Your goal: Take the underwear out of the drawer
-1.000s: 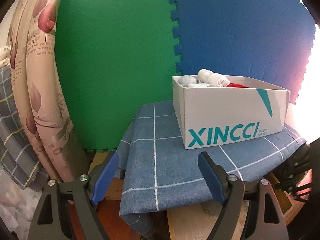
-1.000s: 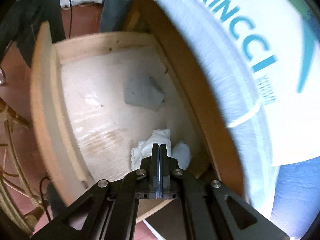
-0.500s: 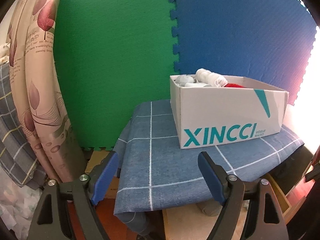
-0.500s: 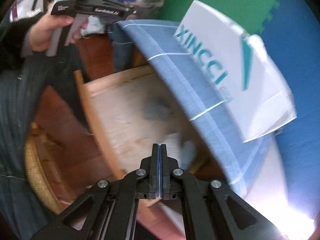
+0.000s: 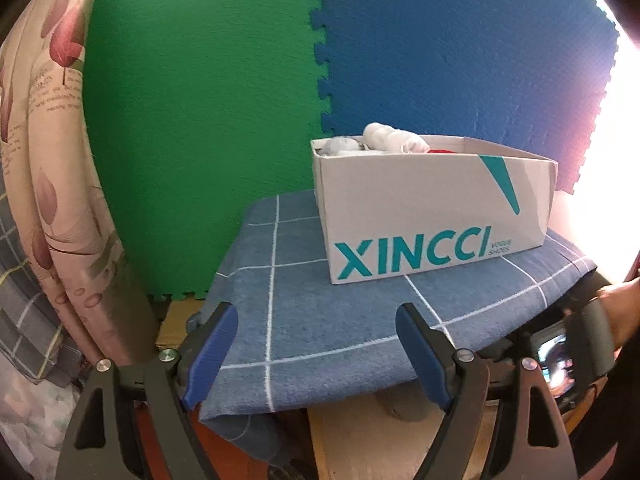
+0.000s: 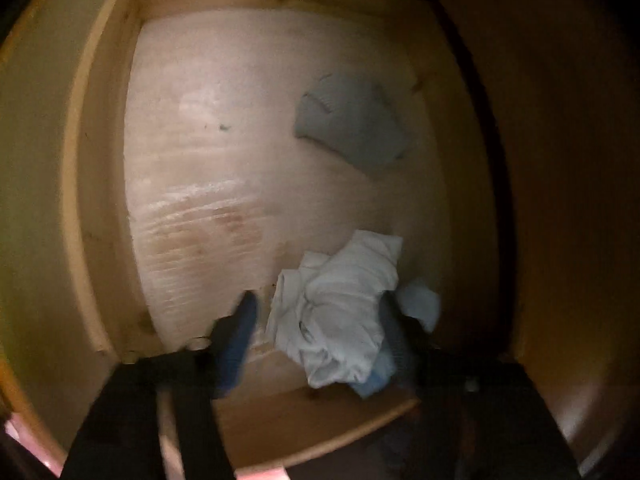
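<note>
Surface: a small stand under a blue checked cloth [image 5: 320, 320], its front edge hanging over at 6 o'clock of the left wrist view.
Room: one green foam mat [image 5: 200, 120] and one blue foam mat [image 5: 460, 48] joined by puzzle teeth behind it; one floral curtain [image 5: 52, 160] at 9 o'clock.
Box: one white XINCCI shoebox [image 5: 420, 216] on the cloth at 3 o'clock, with rolled white, grey and red fabric showing over its rim.
Drawer: one wooden drawer [image 6: 100, 160], pulled open, pale scuffed bottom.
Underwear: three pieces in the drawer; one grey folded piece [image 6: 352, 124] at 1 o'clock, one crumpled white piece [image 6: 340, 312] at 5 o'clock, one pale blue piece [image 6: 420, 304] touching it on the right.
Left tool [image 5: 316, 356]: released, blue pads spread wide, nothing between them, over the cloth's edge.
Right tool [image 6: 316, 332]: released, blurred, fingers spread on either side of the white piece, inside the drawer.
</note>
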Demonstrator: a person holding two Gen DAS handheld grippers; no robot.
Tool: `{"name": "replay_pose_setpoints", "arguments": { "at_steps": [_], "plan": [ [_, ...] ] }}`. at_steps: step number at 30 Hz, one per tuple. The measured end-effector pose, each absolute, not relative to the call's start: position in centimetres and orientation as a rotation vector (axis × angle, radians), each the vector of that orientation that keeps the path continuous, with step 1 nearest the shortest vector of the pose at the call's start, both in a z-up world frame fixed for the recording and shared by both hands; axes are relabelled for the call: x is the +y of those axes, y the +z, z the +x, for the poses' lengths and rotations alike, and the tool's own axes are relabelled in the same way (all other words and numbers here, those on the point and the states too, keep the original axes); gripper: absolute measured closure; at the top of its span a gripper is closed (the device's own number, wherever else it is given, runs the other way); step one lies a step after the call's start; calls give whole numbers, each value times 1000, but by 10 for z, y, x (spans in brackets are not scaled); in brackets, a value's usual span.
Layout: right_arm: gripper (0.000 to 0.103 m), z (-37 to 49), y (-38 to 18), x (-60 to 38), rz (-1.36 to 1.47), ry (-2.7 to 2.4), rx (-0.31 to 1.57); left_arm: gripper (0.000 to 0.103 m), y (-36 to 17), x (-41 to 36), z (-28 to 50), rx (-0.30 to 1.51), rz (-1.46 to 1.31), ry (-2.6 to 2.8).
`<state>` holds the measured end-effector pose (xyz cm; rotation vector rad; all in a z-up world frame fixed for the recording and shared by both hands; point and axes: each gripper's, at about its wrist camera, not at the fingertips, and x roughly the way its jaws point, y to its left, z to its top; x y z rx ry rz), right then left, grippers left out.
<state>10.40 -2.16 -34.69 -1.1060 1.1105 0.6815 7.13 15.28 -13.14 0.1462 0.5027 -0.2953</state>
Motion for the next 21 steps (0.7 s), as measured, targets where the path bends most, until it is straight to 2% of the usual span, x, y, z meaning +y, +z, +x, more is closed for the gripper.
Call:
{"name": "replay_pose_setpoints", "arguments": {
  "at_steps": [1, 3, 5, 6, 9, 11, 13, 14, 17, 21],
  "plan": [
    [20, 106, -352, -22, -1102, 691, 1125, 20, -132, 151, 73, 507, 142, -300],
    [17, 109, -362, -22, -1069, 769, 1189, 20, -134, 150, 76, 522, 132, -312],
    [12, 113, -363, -23, -1061, 807, 1171, 20, -136, 147, 79, 533, 131, -318],
    [14, 117, -366, -24, -1078, 788, 1152, 20, -137, 146, 79, 535, 132, -320],
    [9, 125, -379, -31, -1057, 793, 1178, 20, -139, 142, 79, 541, 139, -326],
    [10, 122, -383, -34, -1044, 829, 1155, 20, -141, 140, 78, 542, 157, -325],
    [25, 129, -380, -39, -985, 856, 1167, 20, -142, 139, 78, 544, 165, -326],
    [55, 136, -376, -41, -946, 841, 1173, 20, -142, 139, 77, 544, 168, -325],
    [62, 141, -366, -46, -904, 809, 1195, 20, -142, 141, 79, 544, 165, -321],
    [63, 108, -352, -39, -957, 794, 1124, 20, -141, 145, 79, 542, 147, -318]
  ]
}}
